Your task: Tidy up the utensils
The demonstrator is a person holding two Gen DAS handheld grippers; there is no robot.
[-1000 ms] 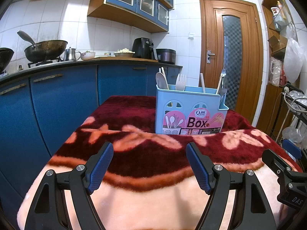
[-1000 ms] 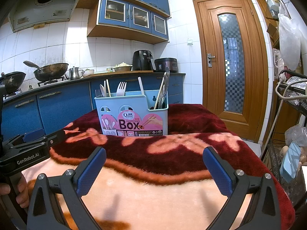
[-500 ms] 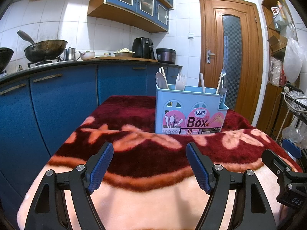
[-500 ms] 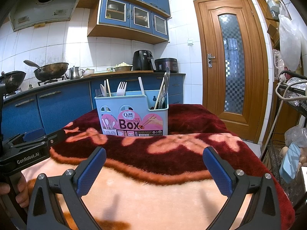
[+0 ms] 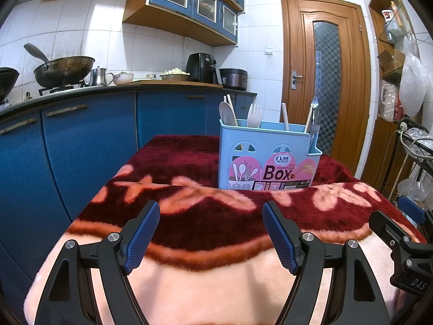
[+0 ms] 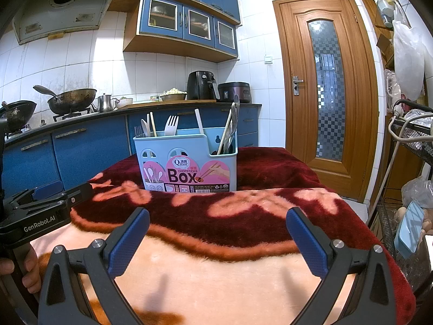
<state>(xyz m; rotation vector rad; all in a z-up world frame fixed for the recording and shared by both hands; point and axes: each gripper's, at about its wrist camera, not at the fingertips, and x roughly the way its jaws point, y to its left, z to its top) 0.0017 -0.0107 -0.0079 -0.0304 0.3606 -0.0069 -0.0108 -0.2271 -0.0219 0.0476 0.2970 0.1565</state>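
Note:
A light blue utensil box [image 5: 266, 157] with a pink "Box" label stands upright on a red and pink floral blanket [image 5: 205, 216]; it also shows in the right wrist view [image 6: 186, 162]. Spoons, a white fork [image 5: 253, 115], chopsticks and metal utensils [image 6: 230, 127] stand in it. My left gripper [image 5: 211, 233] is open and empty, low over the blanket, well short of the box. My right gripper [image 6: 217, 241] is open and empty, also short of the box. Each gripper shows at the edge of the other's view.
Blue kitchen cabinets [image 5: 89, 140] run along the left behind the table, with a wok [image 5: 63, 69], kettle, air fryer [image 6: 203, 85] and rice cooker on the counter. A wooden door [image 6: 324, 89] stands at the right. A wire rack with bags [image 6: 414, 162] is at the far right.

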